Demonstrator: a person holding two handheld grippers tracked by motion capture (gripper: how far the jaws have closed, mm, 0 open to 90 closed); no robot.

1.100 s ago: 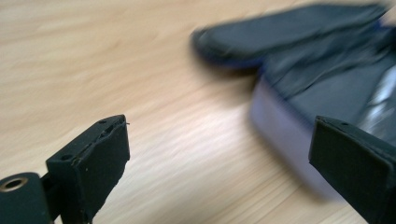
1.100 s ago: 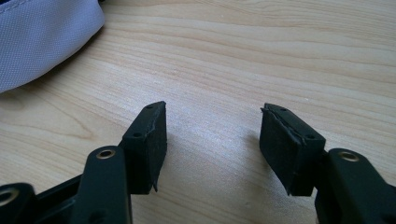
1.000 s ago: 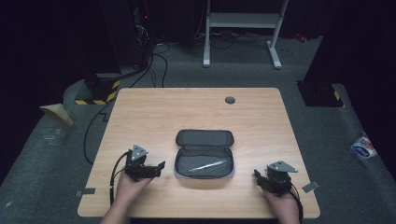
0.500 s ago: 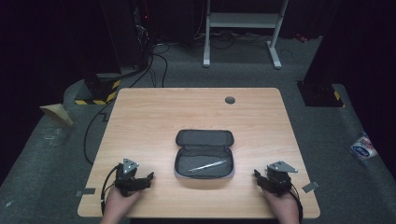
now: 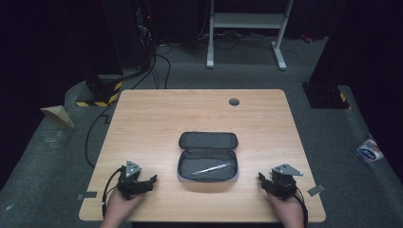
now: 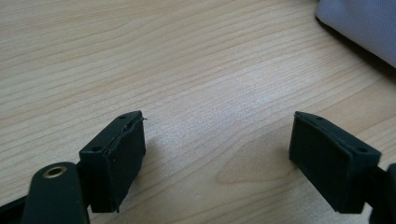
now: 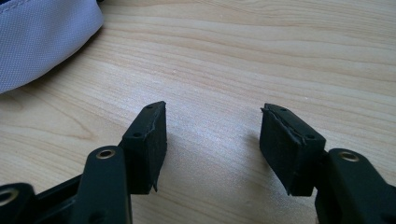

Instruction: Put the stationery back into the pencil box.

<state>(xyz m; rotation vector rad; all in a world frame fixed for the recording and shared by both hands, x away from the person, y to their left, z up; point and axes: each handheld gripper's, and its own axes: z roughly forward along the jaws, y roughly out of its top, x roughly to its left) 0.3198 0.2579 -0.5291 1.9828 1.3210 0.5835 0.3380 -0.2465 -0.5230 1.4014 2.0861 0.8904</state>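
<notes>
The table (image 5: 199, 114) is lit from above and looks bright and warm, but the room around it is very dark — the far floor and the corners are almost black. The high view is soft and a bit grainy, so small things look fuzzy. In the gripper views the wood is sharp in the middle, with a pale shiny patch of glare. The black jaws up close drop small dark shadows on the wood — their near ends look a little blurry.
</notes>
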